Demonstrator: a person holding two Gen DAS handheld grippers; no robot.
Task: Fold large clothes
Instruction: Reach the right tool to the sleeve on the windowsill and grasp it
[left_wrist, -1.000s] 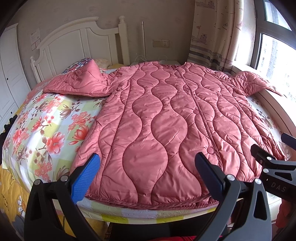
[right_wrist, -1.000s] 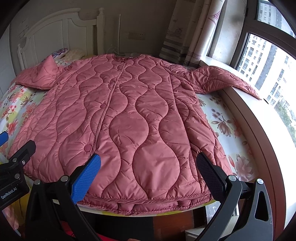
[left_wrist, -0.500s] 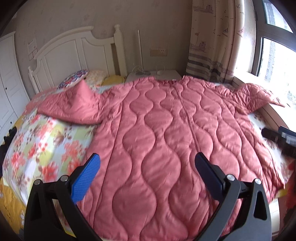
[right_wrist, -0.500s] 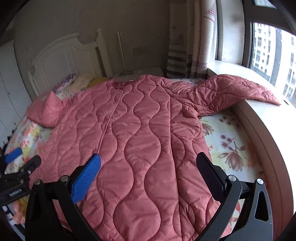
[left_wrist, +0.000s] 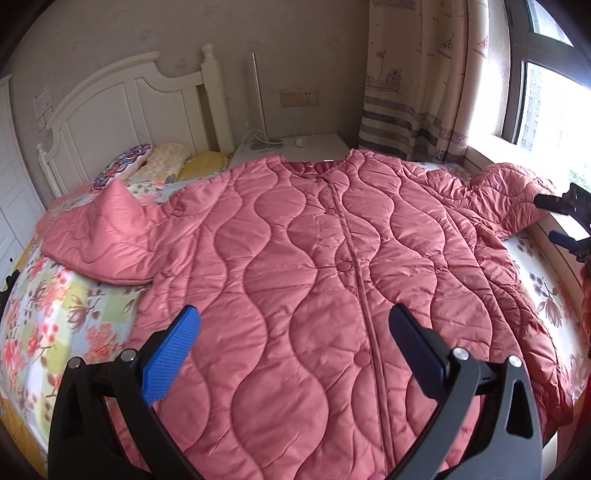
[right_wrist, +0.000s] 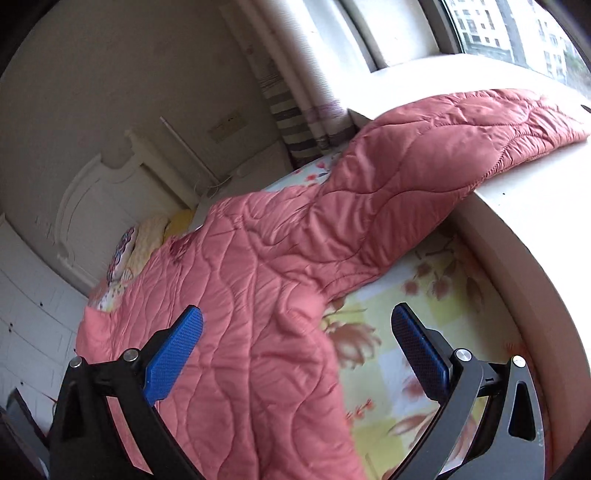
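A large pink quilted coat lies spread front-up on the bed, snaps down its middle. Its left sleeve lies folded on the floral sheet. Its right sleeve stretches onto the windowsill. My left gripper is open and empty above the coat's lower body. My right gripper is open and empty above the coat's right side, near the armpit; it also shows at the right edge of the left wrist view.
The floral sheet covers the bed. A white headboard and pillows stand at the far end. A white nightstand, a curtain and the pale windowsill border the bed.
Both grippers moved forward over the bed from its foot. The right gripper swung right and tilted toward the sleeve on the windowsill. Both stayed open.
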